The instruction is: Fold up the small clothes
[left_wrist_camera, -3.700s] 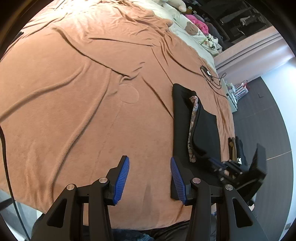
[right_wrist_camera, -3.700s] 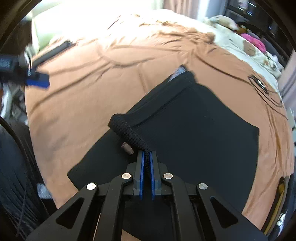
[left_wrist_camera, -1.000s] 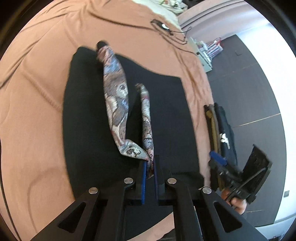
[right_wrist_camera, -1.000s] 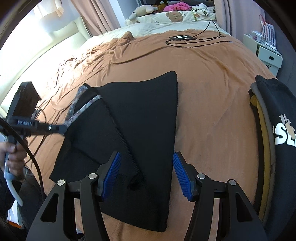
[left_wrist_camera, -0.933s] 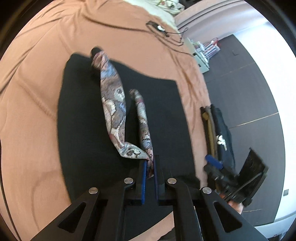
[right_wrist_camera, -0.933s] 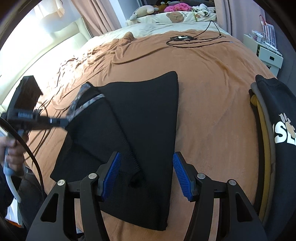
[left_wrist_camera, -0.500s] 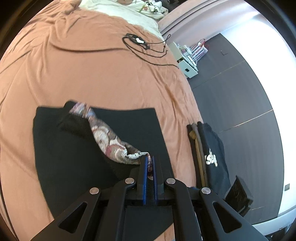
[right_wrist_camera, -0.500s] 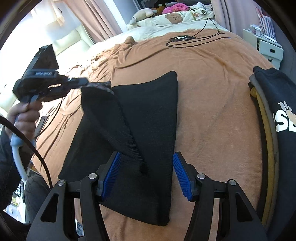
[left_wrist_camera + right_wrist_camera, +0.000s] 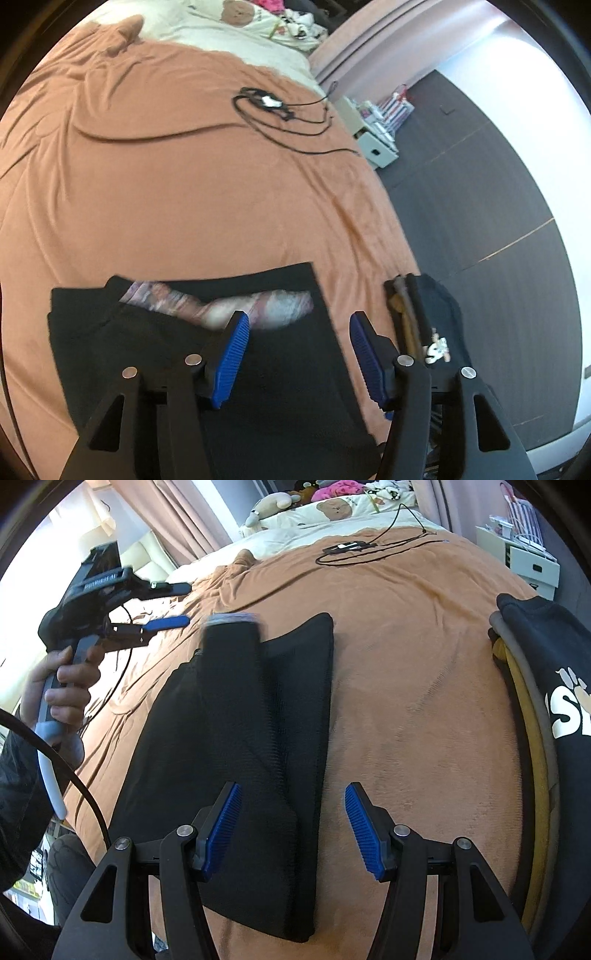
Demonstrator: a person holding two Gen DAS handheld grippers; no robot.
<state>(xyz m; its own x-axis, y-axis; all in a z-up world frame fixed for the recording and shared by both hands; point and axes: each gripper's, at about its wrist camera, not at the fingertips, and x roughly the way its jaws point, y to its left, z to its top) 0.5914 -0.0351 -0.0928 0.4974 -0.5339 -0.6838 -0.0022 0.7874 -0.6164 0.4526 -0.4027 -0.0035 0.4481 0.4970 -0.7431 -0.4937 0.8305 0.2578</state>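
Left claw: left gripper [image 9: 299, 350] stood wide open, holding nothing, above the garment's near edge.
Right claw: right gripper [image 9: 291, 830] was likewise spread wide and empty, straddling the garment's right edge at 6 o'clock.
Garment: black garment [image 9: 236, 738] lay on the orange blanket [image 9: 406, 664], a flap with patterned lining [image 9: 258, 306] blurred over it toward 12 o'clock.
Done: one lengthwise fold seemed laid.
Left: probably a further fold, then moving it to the folded stack [image 9: 546, 701] at 3 o'clock.
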